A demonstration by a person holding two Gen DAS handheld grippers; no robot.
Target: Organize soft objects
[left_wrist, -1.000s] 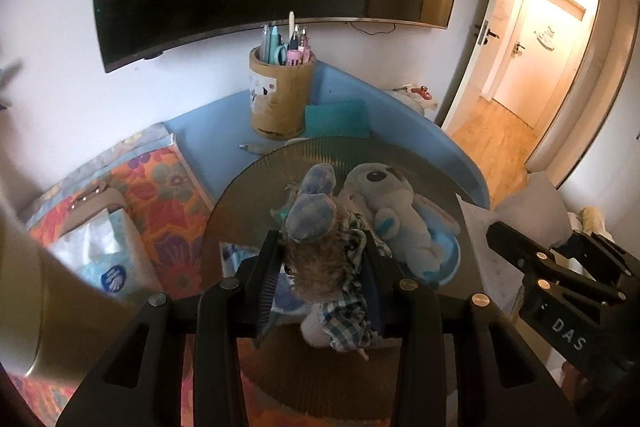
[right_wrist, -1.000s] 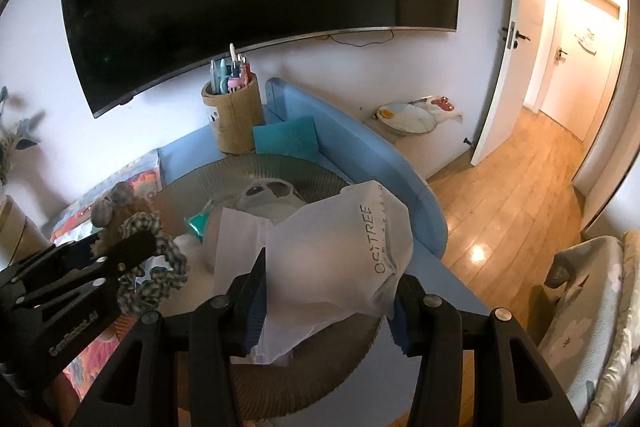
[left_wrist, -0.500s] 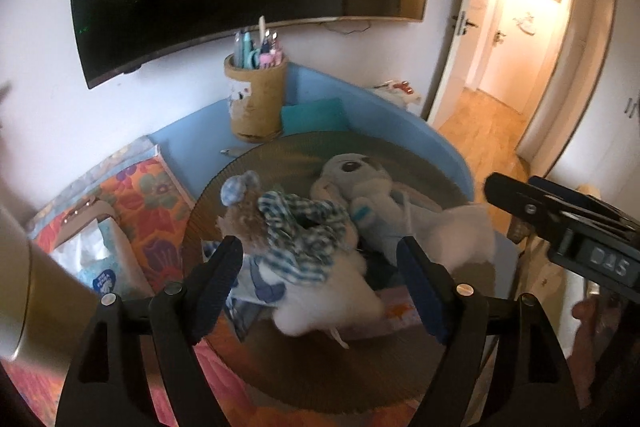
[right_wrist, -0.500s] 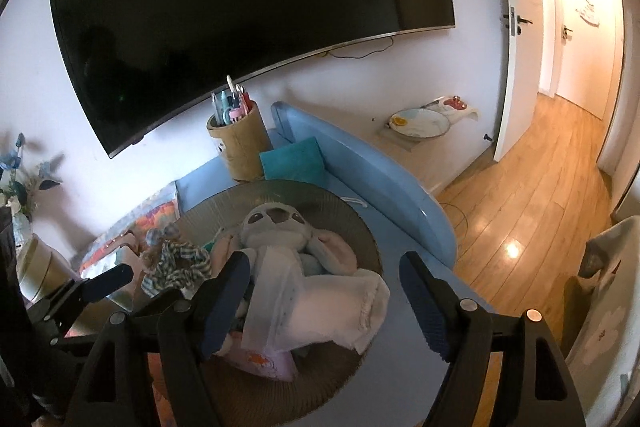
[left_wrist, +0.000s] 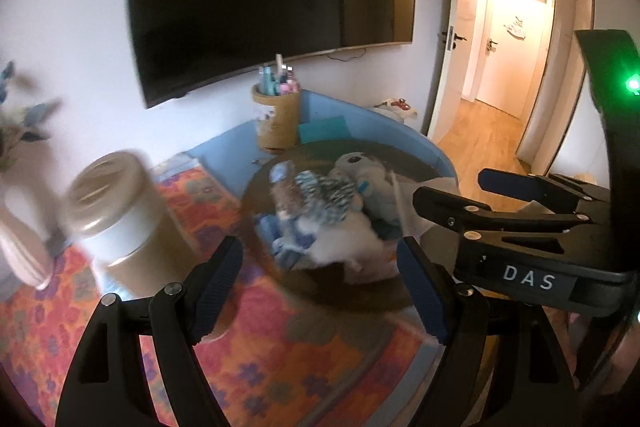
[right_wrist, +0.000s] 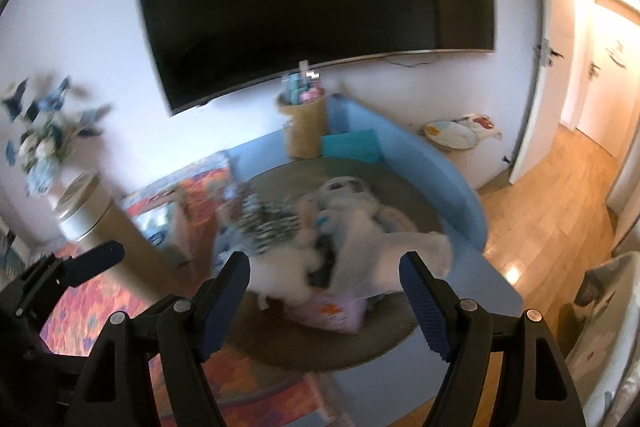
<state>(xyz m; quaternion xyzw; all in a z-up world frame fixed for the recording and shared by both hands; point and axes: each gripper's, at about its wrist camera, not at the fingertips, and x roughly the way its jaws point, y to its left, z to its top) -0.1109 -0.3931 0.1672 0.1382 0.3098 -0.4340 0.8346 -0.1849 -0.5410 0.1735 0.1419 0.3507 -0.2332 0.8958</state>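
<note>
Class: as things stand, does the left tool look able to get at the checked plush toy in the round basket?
Probably yes. The left tool is open and empty, and the checked plush toy lies on top of the pile in the basket, straight ahead, with nothing between them.

Both my jaws stand wide apart with nothing between them. Ahead, the soft toys (right_wrist: 320, 227) pile up across the round basket (right_wrist: 400, 343). A cream canister (left_wrist: 116, 211) stands close on my left, and my right gripper (left_wrist: 448, 199) crowds my left gripper's (left_wrist: 320, 283) right side.
</note>
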